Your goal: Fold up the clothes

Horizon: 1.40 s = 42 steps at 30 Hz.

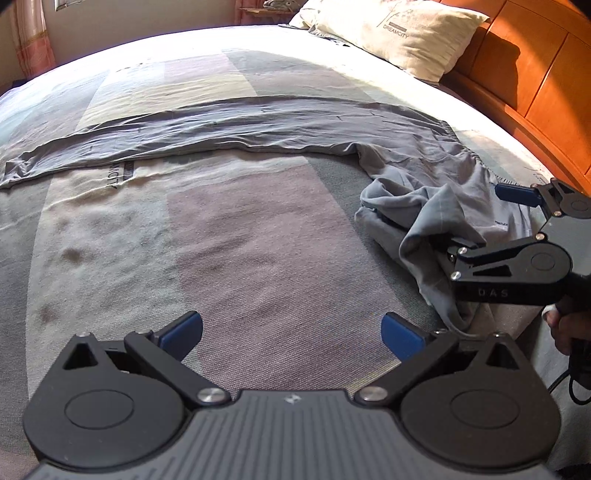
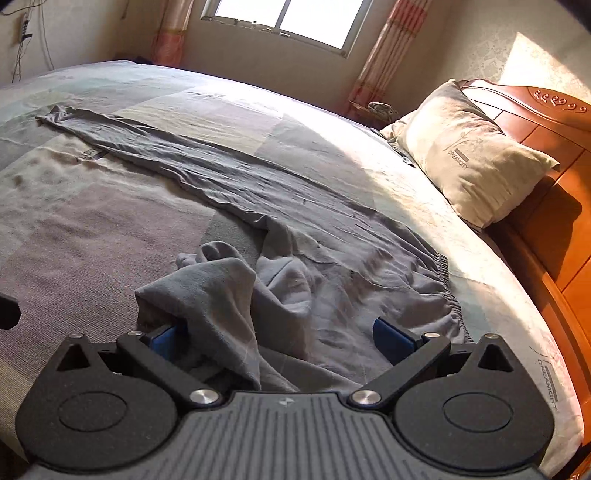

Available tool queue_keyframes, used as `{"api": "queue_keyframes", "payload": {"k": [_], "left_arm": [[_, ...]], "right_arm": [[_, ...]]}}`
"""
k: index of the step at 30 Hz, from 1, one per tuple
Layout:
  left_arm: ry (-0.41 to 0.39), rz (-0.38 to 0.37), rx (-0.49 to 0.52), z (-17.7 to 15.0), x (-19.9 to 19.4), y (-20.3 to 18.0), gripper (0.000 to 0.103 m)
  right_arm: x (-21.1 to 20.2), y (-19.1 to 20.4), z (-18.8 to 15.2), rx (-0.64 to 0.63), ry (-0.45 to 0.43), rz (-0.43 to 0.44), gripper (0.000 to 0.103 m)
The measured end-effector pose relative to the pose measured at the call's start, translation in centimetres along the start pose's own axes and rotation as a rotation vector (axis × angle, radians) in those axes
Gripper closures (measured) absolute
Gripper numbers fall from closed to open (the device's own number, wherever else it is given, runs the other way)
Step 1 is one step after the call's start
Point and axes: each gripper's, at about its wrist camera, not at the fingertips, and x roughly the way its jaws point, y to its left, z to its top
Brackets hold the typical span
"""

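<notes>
Grey trousers (image 1: 229, 125) lie on the bed (image 1: 258, 240), with the pillow (image 1: 399, 33) at the headboard as landmark. One leg runs flat and straight away from the pillow towards the far left; the other leg is bunched in a loose heap (image 1: 413, 221) below the pillow, beside the gathered waistband (image 2: 448, 291).

Left gripper (image 1: 291, 328): spread wide and empty, over bare bed cover, well apart from the heap and further from the pillow than the right one.

Right gripper (image 2: 280, 338): also spread wide, pushed into the heap. Cloth drapes over its left finger (image 2: 166, 338) and lies between the two fingers, but nothing is pinched.

Handling, as a judgement: the fabric looks thin, soft and light, with no stiffness. It will sag and crease when lifted and may slip from a shallow pinch. The firmer places to take hold are probably the elastic waistband and the cuff of the crumpled leg, so that this leg can be drawn out and laid over the flat one.

Legible writing: "DREAMCITY" on the pillow, repeated on the bed cover (image 2: 550, 363) at the edge below the pillow; "DAS" on the right gripper's body in the left view.
</notes>
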Motion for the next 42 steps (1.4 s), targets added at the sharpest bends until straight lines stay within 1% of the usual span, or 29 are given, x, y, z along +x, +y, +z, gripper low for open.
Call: {"api": "queue_keyframes", "payload": {"k": [3,6,11,13,14,17,20,23,25,27,30,33,36,39,42], "left_arm": [[0.007,-0.014,0.019,0.3,0.2,-1.1,0.001],[0.016,-0.028,0.036,0.5,0.6,-2.0,0.001],[0.048,-0.056,0.046,1.0,2.1,-3.6,0.001],[0.059,-0.074,0.056,1.2,2.8,-4.4,0.001],[0.067,-0.083,0.059,1.2,3.2,-4.6,0.001],[0.091,-0.086,0.061,1.5,4.7,-5.6,0.001],[0.111,-0.082,0.061,1.8,6.1,-6.6,0.001],[0.122,-0.084,0.067,2.0,6.9,-7.7,0.001],[0.117,-0.080,0.076,2.3,7.0,-8.5,0.001],[0.097,-0.076,0.090,2.9,6.9,-9.2,0.001],[0.080,-0.095,0.099,3.7,6.9,-10.2,0.001],[0.092,-0.131,0.125,3.9,7.5,-11.5,0.001],[0.091,-0.147,0.125,3.6,7.6,-12.2,0.001],[0.087,-0.141,0.118,3.1,6.8,-11.6,0.001],[0.070,-0.128,0.143,2.2,5.3,-10.9,0.001]], "right_arm": [[0.5,-2.7,-0.4,0.065,0.011,-0.036,0.000],[1.2,-5.1,-1.1,0.117,0.041,-0.047,0.000],[2.0,-7.1,-2.5,0.106,0.086,-0.059,0.000],[2.3,-7.8,-3.2,0.120,0.107,-0.052,0.000],[2.3,-8.2,-3.6,0.139,0.109,-0.034,0.000],[1.9,-8.9,-4.5,0.167,0.097,0.008,0.000],[1.0,-9.3,-5.2,0.178,0.064,0.059,0.000],[0.0,-9.7,-5.6,0.183,0.031,0.089,0.000],[-0.7,-10.0,-5.8,0.189,0.007,0.104,0.000],[-1.4,-10.5,-6.0,0.205,-0.017,0.120,0.000],[-2.0,-11.4,-6.2,0.234,-0.039,0.141,0.000],[-2.0,-12.1,-6.6,0.264,-0.037,0.142,0.000],[-1.6,-12.8,-7.2,0.305,-0.021,0.142,0.000],[-1.6,-13.3,-7.7,0.350,-0.007,0.153,0.000],[-2.0,-13.6,-8.0,0.377,-0.013,0.178,0.000]]}}
